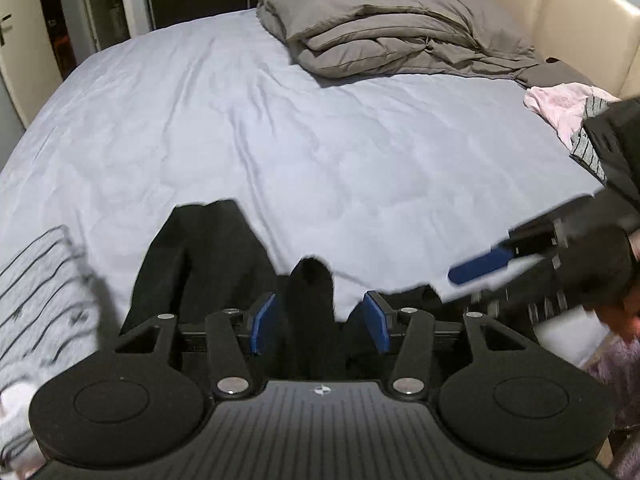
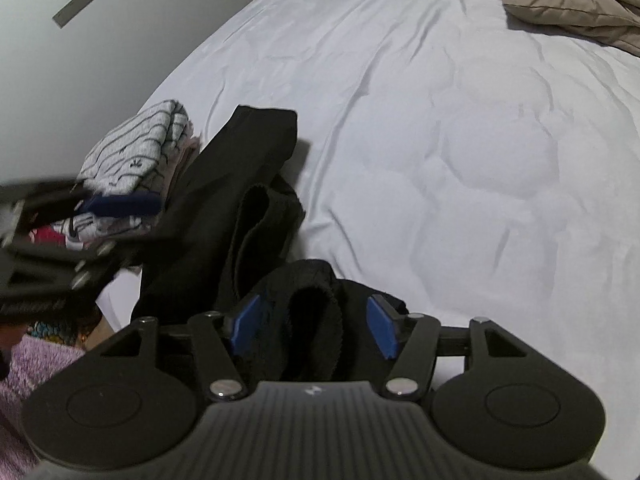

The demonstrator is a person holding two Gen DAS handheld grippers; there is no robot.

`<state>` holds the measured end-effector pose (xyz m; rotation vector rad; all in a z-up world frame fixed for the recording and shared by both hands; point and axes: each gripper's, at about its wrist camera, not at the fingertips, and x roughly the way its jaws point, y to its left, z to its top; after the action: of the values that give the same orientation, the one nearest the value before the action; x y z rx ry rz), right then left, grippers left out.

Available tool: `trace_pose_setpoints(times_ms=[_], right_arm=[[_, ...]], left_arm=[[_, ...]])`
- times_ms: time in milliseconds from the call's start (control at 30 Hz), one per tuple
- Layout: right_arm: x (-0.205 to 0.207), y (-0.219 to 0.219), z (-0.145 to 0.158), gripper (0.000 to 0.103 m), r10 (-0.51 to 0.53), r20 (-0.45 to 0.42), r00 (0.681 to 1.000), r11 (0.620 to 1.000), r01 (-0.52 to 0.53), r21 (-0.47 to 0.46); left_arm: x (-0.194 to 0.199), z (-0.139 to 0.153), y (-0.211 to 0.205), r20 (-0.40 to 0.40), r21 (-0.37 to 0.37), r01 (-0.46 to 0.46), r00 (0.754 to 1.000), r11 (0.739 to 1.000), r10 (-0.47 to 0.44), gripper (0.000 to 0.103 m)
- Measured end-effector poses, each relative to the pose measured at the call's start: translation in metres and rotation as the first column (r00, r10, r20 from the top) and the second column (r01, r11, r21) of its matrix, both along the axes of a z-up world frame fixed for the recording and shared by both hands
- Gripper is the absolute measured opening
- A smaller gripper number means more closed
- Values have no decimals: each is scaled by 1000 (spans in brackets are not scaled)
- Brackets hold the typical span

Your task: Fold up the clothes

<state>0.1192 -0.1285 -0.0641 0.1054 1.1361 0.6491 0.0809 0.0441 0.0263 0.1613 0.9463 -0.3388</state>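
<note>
A black garment (image 1: 208,264) lies rumpled and partly folded at the near edge of the bed; in the right wrist view the black garment (image 2: 248,168) stretches away from me. My left gripper (image 1: 320,322) is open, and a raised black fold stands between its blue pads without being pressed. My right gripper (image 2: 314,326) is open too, with a looped black fold loose between its pads. Each gripper appears blurred in the other's view: the right gripper (image 1: 480,264) and the left gripper (image 2: 120,204).
A folded stack topped by a striped white garment (image 2: 136,148) sits left of the black one. A folded grey duvet (image 1: 392,24) lies at the far side near the cream headboard (image 1: 560,8). Pink and striped clothes (image 1: 560,104) are piled at right on the pale blue sheet (image 1: 280,120).
</note>
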Motion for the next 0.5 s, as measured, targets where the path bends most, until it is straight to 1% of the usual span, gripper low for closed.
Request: trace_pose_setpoints(times_ms=[133,233,333,500], right_arm=[[1,3,-4,64,10,6,1000,1000,-10,-19],[4,6,-7,68,20,-3,1000,999,-20,-25],[7,10,-9,69,37,-5,999,999,-37,-32],[13,18,-20,69,59,-9,998,997,-59,-57]], left_arm=[[21,-16,-14,-26,39,-11,1000,999,12,46],[32,-27,-19,-62,44,-25,998,999,27,46],[39,-34,-20,-91,41,-27,995,999,31,46],[45,-49,-18,-118,79,-42,992,996,51,45]])
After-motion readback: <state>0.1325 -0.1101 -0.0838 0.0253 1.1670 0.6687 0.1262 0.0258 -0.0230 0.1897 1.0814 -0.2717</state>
